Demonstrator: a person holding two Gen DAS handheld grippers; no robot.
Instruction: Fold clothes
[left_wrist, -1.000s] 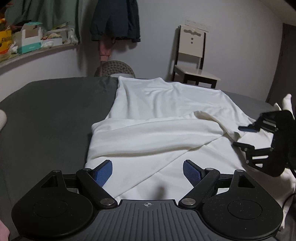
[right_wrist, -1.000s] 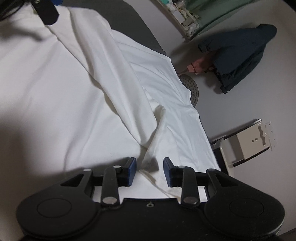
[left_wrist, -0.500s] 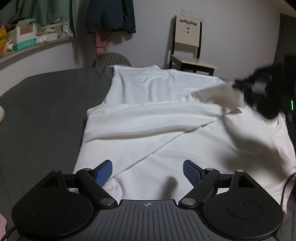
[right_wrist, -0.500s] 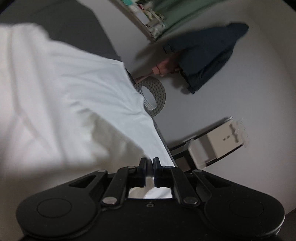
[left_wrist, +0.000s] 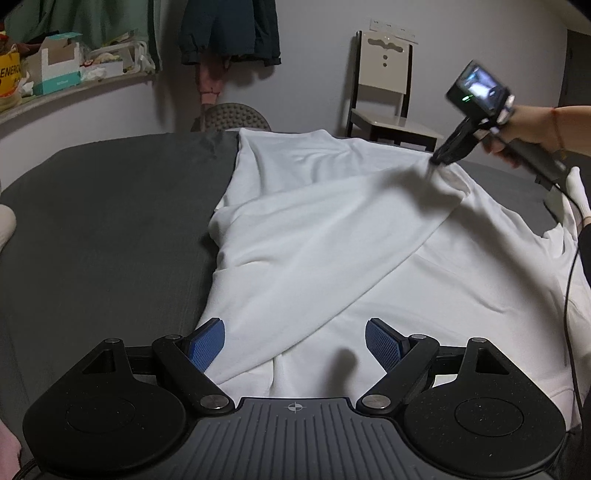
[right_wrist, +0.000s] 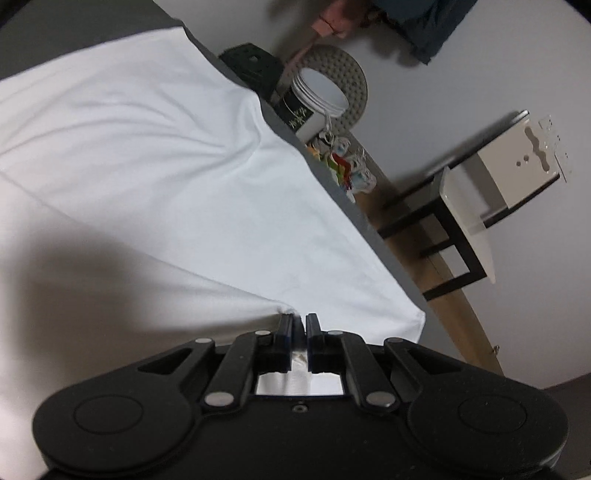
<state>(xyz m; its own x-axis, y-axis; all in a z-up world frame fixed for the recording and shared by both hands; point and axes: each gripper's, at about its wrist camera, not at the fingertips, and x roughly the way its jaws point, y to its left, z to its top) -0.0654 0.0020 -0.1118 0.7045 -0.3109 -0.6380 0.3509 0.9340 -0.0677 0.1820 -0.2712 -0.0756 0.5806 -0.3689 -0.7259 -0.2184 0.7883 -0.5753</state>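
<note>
A white garment (left_wrist: 332, 236) lies spread over a dark grey surface (left_wrist: 103, 221), with one sleeve folded across its body. My left gripper (left_wrist: 294, 341) hovers open over the near hem, blue pads (left_wrist: 207, 341) wide apart and nothing between them. At the far right a hand carries my right gripper (left_wrist: 434, 162), lifted above the cloth and shut on the sleeve's end, which rises in a peak. In the right wrist view the right gripper (right_wrist: 299, 325) pinches white fabric (right_wrist: 166, 177) between its nearly closed fingers.
A pale chair (left_wrist: 388, 96) stands by the far wall, and a dark jacket (left_wrist: 229, 33) hangs there. A shelf (left_wrist: 55, 96) with boxes runs along the left. A round grey perforated object (left_wrist: 232, 116) and a lidded jar (right_wrist: 314, 103) sit beyond the far edge.
My right gripper closed on the sleeve end, then lifted it up and toward the far side. The left gripper stayed open over the hem, shifting only slightly.
</note>
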